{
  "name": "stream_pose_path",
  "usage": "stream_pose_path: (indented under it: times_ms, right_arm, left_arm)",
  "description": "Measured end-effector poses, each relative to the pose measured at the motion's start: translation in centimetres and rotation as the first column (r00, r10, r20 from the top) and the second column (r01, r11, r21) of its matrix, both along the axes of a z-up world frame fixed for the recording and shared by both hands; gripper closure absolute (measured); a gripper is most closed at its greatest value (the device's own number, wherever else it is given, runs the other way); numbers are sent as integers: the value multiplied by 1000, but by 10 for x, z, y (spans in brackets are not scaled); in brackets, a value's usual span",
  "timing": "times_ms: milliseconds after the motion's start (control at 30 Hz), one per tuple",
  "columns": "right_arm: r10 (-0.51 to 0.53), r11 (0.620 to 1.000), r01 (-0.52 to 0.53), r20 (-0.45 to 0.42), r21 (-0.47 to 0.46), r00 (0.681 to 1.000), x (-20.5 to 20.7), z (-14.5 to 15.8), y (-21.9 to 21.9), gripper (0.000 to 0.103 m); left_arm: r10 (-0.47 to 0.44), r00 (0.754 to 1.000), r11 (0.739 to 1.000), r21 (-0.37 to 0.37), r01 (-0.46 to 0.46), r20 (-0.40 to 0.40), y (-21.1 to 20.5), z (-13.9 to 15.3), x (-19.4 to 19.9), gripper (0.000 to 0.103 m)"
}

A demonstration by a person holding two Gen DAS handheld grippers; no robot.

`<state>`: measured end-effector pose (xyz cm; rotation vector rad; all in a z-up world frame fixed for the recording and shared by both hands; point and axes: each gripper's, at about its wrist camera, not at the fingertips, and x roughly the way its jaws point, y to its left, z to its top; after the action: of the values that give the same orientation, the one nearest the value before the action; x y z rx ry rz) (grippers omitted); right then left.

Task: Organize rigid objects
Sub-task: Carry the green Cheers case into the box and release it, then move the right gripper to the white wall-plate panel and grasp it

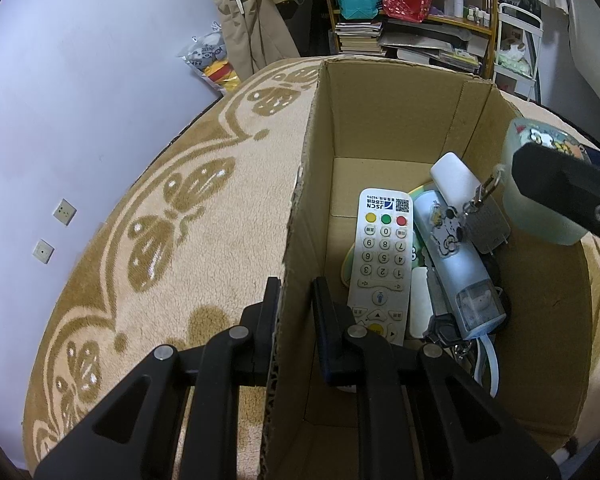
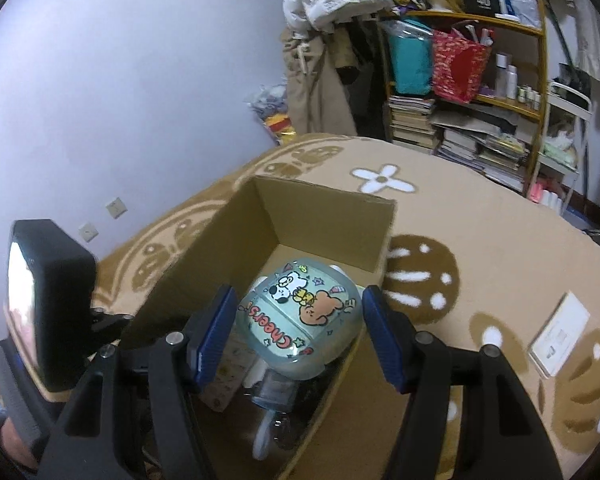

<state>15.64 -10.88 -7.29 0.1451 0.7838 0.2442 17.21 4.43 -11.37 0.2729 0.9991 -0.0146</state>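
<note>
My left gripper (image 1: 297, 292) is shut on the near left wall of an open cardboard box (image 1: 392, 112), with one finger outside and one inside. My right gripper (image 2: 300, 322) is shut on a pale green translucent cup (image 2: 300, 316) with cartoon stickers and the word "Cheers!", held over the box (image 2: 324, 224). In the left wrist view the cup (image 1: 540, 216) hangs above the box's right side behind a black finger (image 1: 560, 188). Inside lie a white remote (image 1: 382, 264), a pale blue cylinder (image 1: 456, 264), a white bar (image 1: 456, 178), a plug on a key ring (image 1: 486, 216) and keys (image 1: 444, 330).
The box stands on a tan patterned blanket (image 1: 204, 208). A white card (image 2: 560, 332) lies on the blanket to the right. Behind are a shelf (image 2: 500, 92) with books, bags and bottles, and hanging clothes. The left gripper's black body (image 2: 52, 280) is at the box's left.
</note>
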Motion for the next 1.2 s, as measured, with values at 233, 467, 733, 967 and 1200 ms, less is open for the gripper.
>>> stream_pose_path:
  times_ms: [233, 467, 733, 967, 1200]
  right_arm:
    - [-5, 1000, 5, 23, -20, 1000, -3, 4, -1, 34]
    - [-45, 999, 46, 51, -27, 998, -4, 16, -15, 23]
    - [-206, 978, 207, 43, -10, 978, -1, 12, -69, 16]
    - [-371, 926, 370, 9, -67, 929, 3, -14, -128, 17]
    - [-499, 866, 494, -64, -80, 864, 5, -44, -176, 17]
  left_arm:
    - [-3, 1000, 1000, 4, 3, 1, -1, -1, 0, 88]
    - [-7, 1000, 1000, 13, 7, 3, -3, -2, 0, 88]
    - [-7, 1000, 1000, 14, 7, 4, -3, -2, -1, 88]
    - [-8, 1000, 1000, 23, 8, 6, -3, -2, 0, 88]
    - [1, 1000, 1000, 25, -1, 6, -2, -2, -1, 87]
